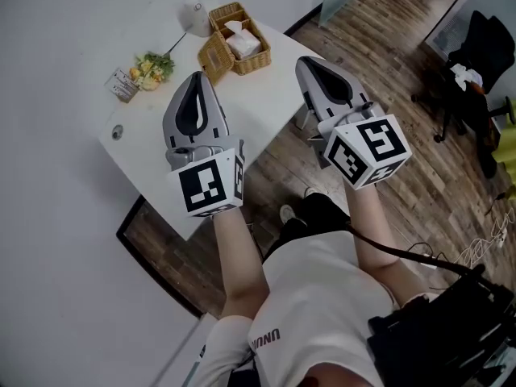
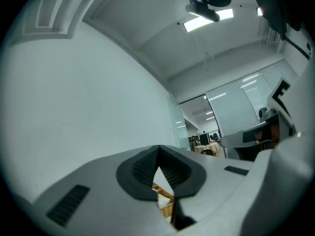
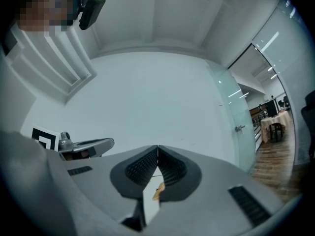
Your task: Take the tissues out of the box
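Observation:
A wicker tissue box with white tissues showing at its top stands at the far end of the white table. A wicker lid leans against its left side. Both grippers are held up in the air, short of the box. My left gripper hangs over the table, its jaws shut with nothing between them. My right gripper hovers over the table's right edge, also shut and empty. Through the gap below the left gripper's jaws a bit of the wicker box shows.
A small bunch of yellow flowers and a little card sit at the table's left side. A white lamp-like object stands behind the box. To the right are a wooden floor and an office chair.

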Demonstrator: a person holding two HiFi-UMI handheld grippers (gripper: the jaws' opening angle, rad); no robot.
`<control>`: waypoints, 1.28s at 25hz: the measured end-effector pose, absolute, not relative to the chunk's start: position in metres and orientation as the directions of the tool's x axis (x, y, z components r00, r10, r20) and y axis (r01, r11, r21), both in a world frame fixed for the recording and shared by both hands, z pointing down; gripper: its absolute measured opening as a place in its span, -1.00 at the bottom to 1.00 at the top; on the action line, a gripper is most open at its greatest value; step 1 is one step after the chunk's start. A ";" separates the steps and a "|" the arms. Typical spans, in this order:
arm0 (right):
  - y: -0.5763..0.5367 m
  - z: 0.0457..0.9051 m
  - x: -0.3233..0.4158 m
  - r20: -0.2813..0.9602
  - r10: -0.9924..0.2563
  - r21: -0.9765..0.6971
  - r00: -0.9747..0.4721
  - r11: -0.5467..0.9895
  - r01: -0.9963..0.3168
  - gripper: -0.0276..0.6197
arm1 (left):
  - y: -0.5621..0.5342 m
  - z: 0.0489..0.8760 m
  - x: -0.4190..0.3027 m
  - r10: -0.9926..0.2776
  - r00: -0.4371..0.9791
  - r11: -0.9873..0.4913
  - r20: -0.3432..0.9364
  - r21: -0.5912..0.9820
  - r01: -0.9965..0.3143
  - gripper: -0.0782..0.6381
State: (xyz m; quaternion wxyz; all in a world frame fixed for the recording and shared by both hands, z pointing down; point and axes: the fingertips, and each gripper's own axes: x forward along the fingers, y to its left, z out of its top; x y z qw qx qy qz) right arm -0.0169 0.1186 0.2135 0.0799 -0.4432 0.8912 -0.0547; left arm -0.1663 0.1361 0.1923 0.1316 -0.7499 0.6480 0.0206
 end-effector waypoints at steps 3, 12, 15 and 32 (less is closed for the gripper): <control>0.118 0.214 -0.022 -0.091 -0.800 -0.176 -0.593 0.599 -0.781 -0.85 | 0.135 0.195 -0.168 -0.968 0.164 -0.132 -0.191 -0.171 -0.976 -0.75; 0.108 0.224 -0.037 -0.053 -0.800 -0.122 -0.598 0.599 -0.791 -0.85 | 0.133 0.197 -0.181 -0.971 0.151 -0.123 -0.187 -0.156 -0.980 -0.75; 0.098 0.230 -0.037 -0.047 -0.796 -0.129 -0.603 0.604 -0.787 -0.85 | 0.127 0.202 -0.183 -0.974 0.130 -0.100 -0.187 -0.158 -0.982 -0.75; -0.010 0.245 -0.037 -0.028 -0.749 -0.131 -0.661 0.659 -0.741 -0.85 | 0.039 0.209 -0.189 -0.982 0.017 0.010 -0.188 -0.144 -0.990 -0.75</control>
